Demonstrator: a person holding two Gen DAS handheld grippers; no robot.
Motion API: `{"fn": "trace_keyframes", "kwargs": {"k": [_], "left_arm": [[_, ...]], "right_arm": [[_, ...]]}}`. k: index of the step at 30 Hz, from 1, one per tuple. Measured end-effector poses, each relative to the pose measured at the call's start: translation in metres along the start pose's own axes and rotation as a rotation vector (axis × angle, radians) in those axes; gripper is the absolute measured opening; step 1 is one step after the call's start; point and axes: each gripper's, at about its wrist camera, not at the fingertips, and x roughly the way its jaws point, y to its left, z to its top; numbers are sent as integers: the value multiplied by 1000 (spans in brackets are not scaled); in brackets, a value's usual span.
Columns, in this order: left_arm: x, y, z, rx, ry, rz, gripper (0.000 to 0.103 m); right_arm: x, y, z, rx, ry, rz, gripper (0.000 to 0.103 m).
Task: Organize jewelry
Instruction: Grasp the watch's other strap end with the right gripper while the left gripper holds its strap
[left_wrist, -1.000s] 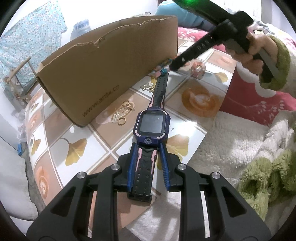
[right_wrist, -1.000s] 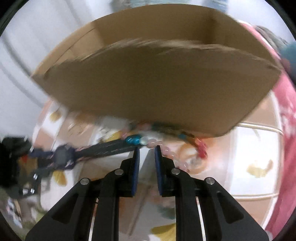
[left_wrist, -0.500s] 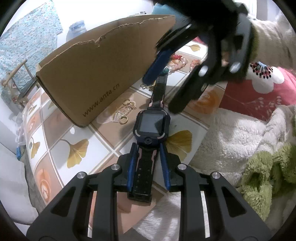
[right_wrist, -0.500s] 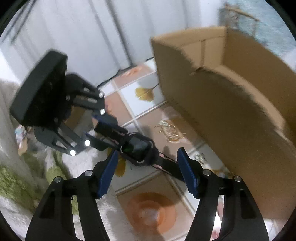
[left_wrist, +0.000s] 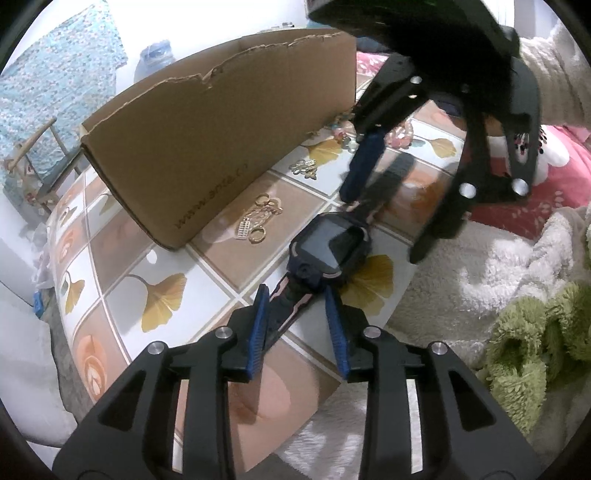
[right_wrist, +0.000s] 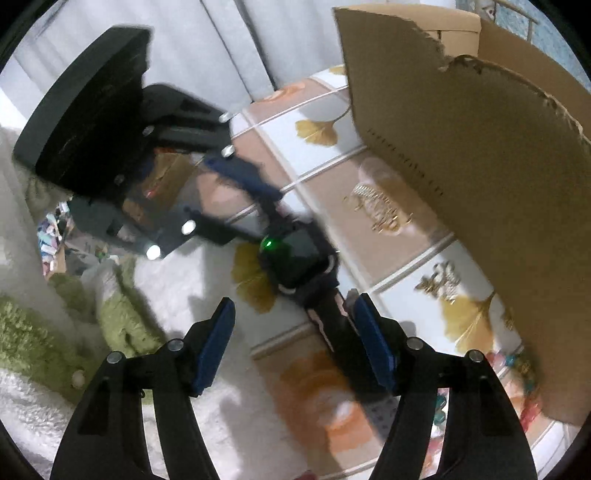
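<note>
A dark blue smartwatch (left_wrist: 330, 245) (right_wrist: 295, 258) lies flat on the ginkgo-patterned table (left_wrist: 159, 295). Its near strap runs between the blue pads of my left gripper (left_wrist: 297, 325) (right_wrist: 255, 218). The left jaws are opening, and a gap shows on each side of the strap. My right gripper (right_wrist: 295, 332) (left_wrist: 391, 218) hangs open over the far strap, which lies close to its right-hand pad (right_wrist: 373, 343). Gold rings and charms (left_wrist: 258, 221) (right_wrist: 380, 210) lie loose beside the torn cardboard box (left_wrist: 221, 140) (right_wrist: 480, 184).
A gold brooch (left_wrist: 304, 168) (right_wrist: 443, 284) and a pastel bead bracelet (left_wrist: 399, 136) (right_wrist: 517, 365) lie by the box's far end. A white fleece blanket (left_wrist: 461, 295) and a green fuzzy cloth (left_wrist: 524, 350) border the table's edge. A pink flowered cloth (left_wrist: 554, 184) lies at the right.
My right gripper swung from the box's far end over to the watch, rolled and opened wide. The left jaws spread off the strap, and the watch now lies turned at an angle.
</note>
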Motion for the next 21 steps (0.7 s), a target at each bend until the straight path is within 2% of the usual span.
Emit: {"fn": "trace_keyframes", "kwargs": {"k": [5, 9, 11, 15, 18, 21], "left_arm": [[1, -1, 5, 53, 11, 5, 31], [3, -3, 9, 114, 24, 1, 31], [4, 2, 13, 130, 33, -11, 31], [8, 11, 20, 129, 52, -55, 32], [9, 15, 21, 105, 54, -96, 38], [7, 17, 18, 49, 62, -145, 39]], "right_arm": [[7, 3, 5, -53, 13, -57, 65], [5, 0, 7, -115, 39, -86, 45], [4, -2, 8, -135, 50, -90, 38], [5, -4, 9, -173, 56, -96, 25], [3, -3, 5, -204, 52, -100, 24], [4, -2, 4, -221, 48, -104, 23]]}}
